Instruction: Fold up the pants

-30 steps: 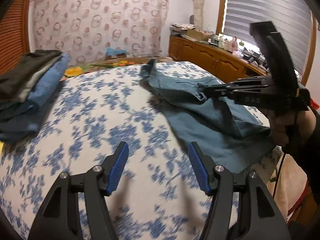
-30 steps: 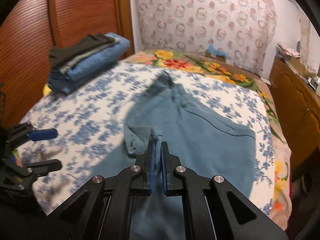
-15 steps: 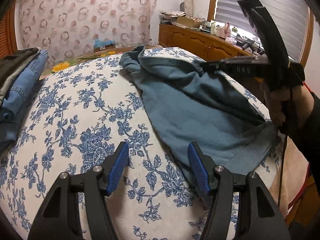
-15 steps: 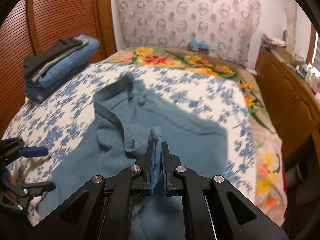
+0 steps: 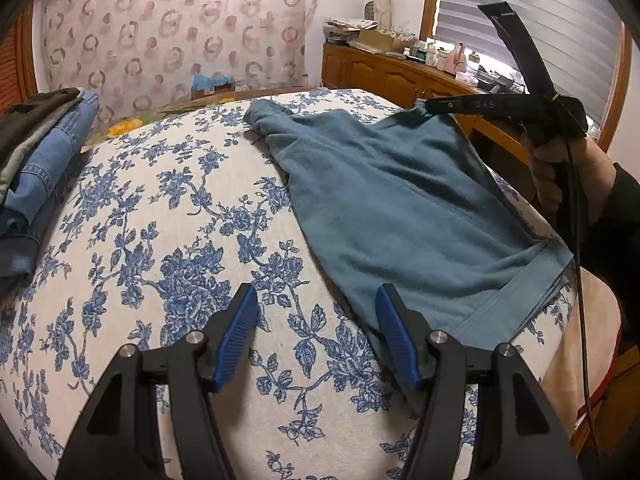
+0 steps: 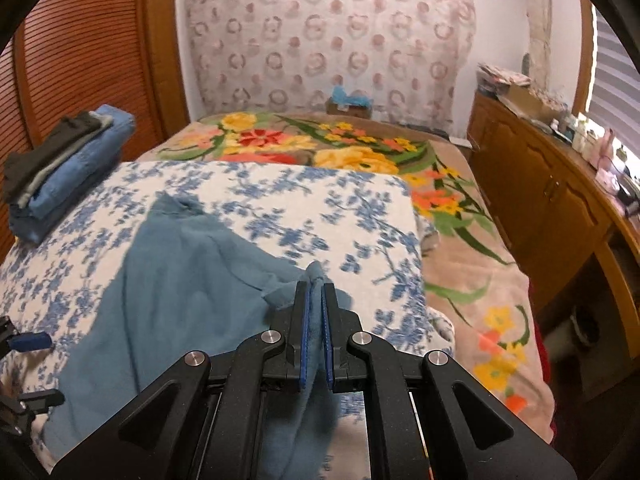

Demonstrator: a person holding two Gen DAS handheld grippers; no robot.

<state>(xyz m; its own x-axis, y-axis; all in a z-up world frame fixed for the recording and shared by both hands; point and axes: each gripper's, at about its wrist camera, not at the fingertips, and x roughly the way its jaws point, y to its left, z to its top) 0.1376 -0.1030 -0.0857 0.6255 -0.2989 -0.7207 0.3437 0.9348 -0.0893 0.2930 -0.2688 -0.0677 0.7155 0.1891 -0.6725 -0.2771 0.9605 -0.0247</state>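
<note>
Teal pants lie spread on the blue-flowered bedspread. My right gripper is shut on a bunched corner of the pants' waist and holds it lifted above the bed; in the left wrist view that gripper appears at upper right, a hand behind it. My left gripper stands open low over the bedspread, its right finger at the pants' near hem corner and nothing between its pads. In the right wrist view the left gripper's fingers show at the far left edge.
A stack of folded clothes sits at the bed's left side. A flowered blanket covers the far end. Wooden cabinets with clutter on top line the right wall under a window with blinds.
The right gripper has pulled the pants' waist corner to the right and up, which opened the crumpled fabric out flat. The left gripper shifted toward the pants' near hem, then stayed still.
</note>
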